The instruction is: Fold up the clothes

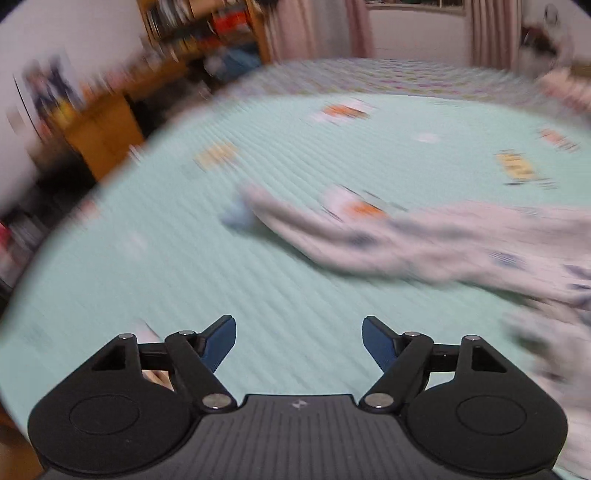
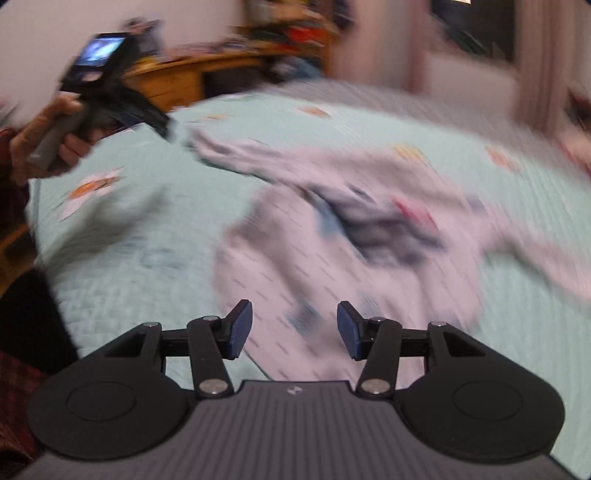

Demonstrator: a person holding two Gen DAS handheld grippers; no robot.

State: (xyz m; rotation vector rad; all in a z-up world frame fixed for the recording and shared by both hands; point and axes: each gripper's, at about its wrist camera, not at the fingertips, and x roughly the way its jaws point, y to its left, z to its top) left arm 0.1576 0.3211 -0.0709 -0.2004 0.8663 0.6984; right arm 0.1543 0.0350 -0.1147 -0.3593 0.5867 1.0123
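A pale lilac garment (image 2: 314,251) with small dark dashes and a dark blue and red print lies crumpled on the mint-green bedspread (image 2: 129,258). In the left wrist view one long part of the garment (image 1: 388,240) stretches in from the right, ending in a light blue cuff. My left gripper (image 1: 299,341) hangs open above bare bedspread (image 1: 221,258), with nothing between its blue pads. In the right wrist view a hand holds the left gripper (image 2: 162,127) up at the upper left, close to the garment's far end. My right gripper (image 2: 294,328) is open over the garment's near edge, its pads apart from the cloth.
A wooden desk (image 2: 184,77) and crowded bookshelves (image 1: 207,26) stand beyond the bed's left side. Pink curtains (image 1: 487,29) hang at the far wall. A person's hand (image 2: 48,136) and a dark plaid sleeve (image 2: 14,398) are at the left. Both views are motion-blurred.
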